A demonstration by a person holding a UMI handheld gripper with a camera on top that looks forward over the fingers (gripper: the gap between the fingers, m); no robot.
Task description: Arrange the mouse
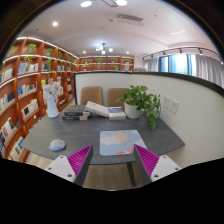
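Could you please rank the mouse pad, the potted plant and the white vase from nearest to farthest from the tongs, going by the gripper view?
1. Mouse pad: on the table just beyond the open tongs.
2. Potted plant: farther back, at the table's right side.
3. White vase: at the far left end, near the bookshelves; only slightly beyond the plant, so nearly a tie.

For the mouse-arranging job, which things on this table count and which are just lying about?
Belongs to the job:
mouse, on the grey table
mouse pad, just beyond the fingers
hand-held gripper, open, holding nothing

Just lying about:
potted plant
open book
stacked books
white vase
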